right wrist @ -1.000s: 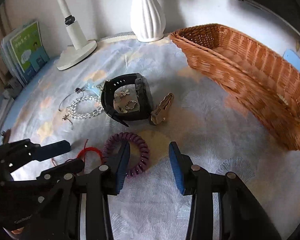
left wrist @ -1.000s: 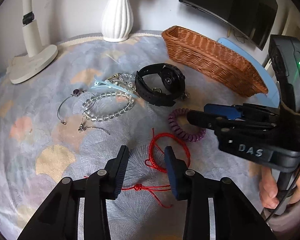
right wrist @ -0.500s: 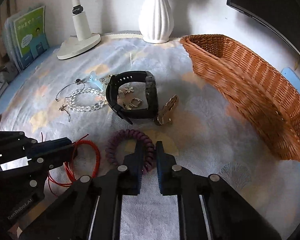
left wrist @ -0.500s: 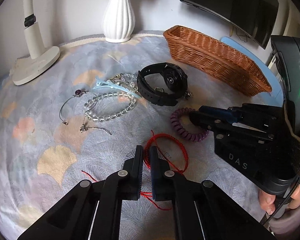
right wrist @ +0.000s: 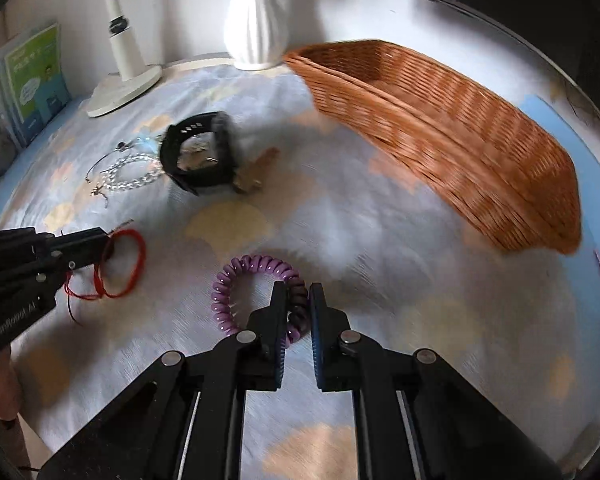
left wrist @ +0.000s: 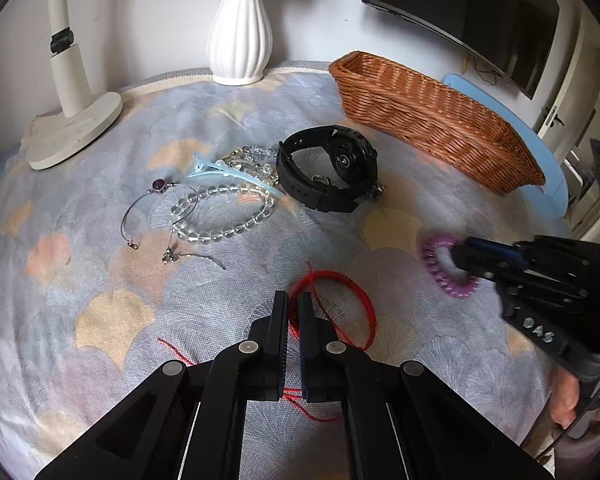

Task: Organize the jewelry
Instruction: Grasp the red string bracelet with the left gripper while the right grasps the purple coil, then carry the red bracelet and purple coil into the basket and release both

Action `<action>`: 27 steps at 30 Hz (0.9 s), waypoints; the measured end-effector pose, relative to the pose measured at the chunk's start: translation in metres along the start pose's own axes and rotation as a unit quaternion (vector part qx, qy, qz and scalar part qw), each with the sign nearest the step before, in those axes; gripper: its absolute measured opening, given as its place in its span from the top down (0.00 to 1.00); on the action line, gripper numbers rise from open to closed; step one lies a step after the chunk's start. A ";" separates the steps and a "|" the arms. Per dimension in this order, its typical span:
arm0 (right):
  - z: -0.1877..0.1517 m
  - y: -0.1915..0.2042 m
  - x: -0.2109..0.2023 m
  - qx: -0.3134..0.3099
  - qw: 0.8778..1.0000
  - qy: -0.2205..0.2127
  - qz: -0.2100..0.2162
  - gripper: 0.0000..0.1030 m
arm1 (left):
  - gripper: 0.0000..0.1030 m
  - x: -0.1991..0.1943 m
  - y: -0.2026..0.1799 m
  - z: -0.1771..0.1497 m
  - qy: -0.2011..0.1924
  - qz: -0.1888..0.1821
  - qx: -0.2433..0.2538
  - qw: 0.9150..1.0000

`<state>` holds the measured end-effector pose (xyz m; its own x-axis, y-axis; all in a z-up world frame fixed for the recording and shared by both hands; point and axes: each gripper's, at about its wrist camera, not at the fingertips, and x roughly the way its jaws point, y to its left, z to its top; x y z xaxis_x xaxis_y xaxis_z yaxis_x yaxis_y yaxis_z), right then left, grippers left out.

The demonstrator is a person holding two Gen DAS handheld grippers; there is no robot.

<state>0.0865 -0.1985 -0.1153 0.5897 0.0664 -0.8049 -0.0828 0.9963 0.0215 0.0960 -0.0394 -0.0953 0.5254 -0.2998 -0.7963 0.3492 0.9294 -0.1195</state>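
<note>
Partly blurred purple coil (right wrist: 256, 280), right gripper (right wrist: 299, 304) clamped

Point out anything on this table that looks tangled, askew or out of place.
The jewelry pile beside the black watch is a jumble: a clear bead bracelet, thin chains and a blue clip overlap. A gold-coloured piece lies against the watch's strap. The wicker basket looks empty as far as its inside shows.

Both wrist views look steeply down, close, sharing the wicker basket (left wrist: 436, 120)
</note>
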 end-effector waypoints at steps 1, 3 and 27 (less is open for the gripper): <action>-0.002 -0.005 -0.002 0.007 1.000 0.001 0.001 0.89 | 0.96 0.000 0.000 0.000 0.000 0.000 -0.001 1.000; -0.005 -0.015 -0.006 0.020 1.000 0.002 0.007 0.89 | 0.96 -0.001 0.002 0.000 0.000 0.000 -0.007 1.000; -0.002 -0.068 -0.082 0.074 0.993 -0.072 0.049 0.89 | 0.96 -0.063 -0.026 0.032 -0.046 -0.102 -0.011 0.994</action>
<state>0.0421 -0.2722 -0.0516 0.6939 0.1604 -0.7020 -0.0331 0.9810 0.1914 0.0785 -0.0513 -0.0227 0.5147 -0.4994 -0.6969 0.4382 0.8519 -0.2868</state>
